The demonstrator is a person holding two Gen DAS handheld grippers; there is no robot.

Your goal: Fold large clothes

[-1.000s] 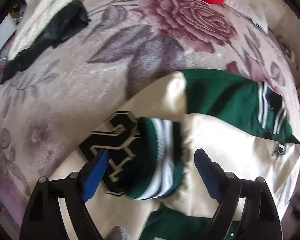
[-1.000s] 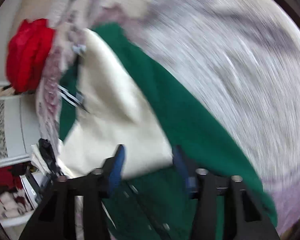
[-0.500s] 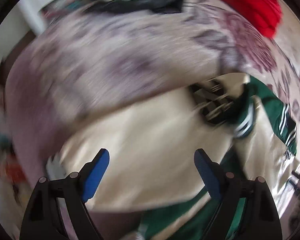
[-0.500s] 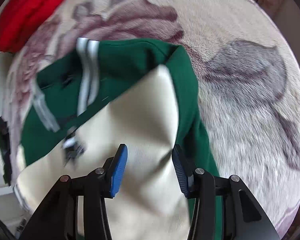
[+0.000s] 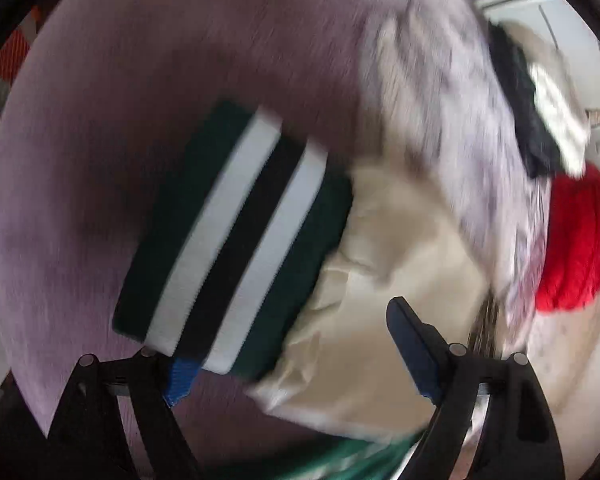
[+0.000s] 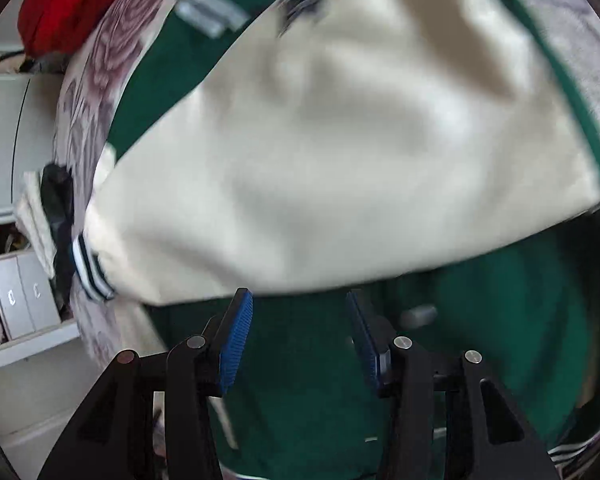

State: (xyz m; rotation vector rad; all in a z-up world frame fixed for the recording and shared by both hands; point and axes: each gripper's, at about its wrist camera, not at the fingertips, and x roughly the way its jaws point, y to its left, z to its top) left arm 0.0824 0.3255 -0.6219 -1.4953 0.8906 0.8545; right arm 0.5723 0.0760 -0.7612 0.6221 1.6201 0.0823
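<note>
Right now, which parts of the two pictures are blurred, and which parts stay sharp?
Left wrist view: the striped cuff, cream sleeve and blanket are smeared by motion; the black gripper frame stays sharp, with dark fisheye corners. Right wrist view: the cream panel and green fabric are soft, while the blue pads are crisp.

A fuzzy blanket printed with mauve roses (image 6: 100, 60) covered the bed. A bright red knitted garment (image 5: 576, 240) lay bunched at its edge, near a black cloth (image 5: 520, 100) on cream fleece (image 5: 556, 108). White cabinet drawers (image 6: 24, 300) stood beside the bed.
</note>
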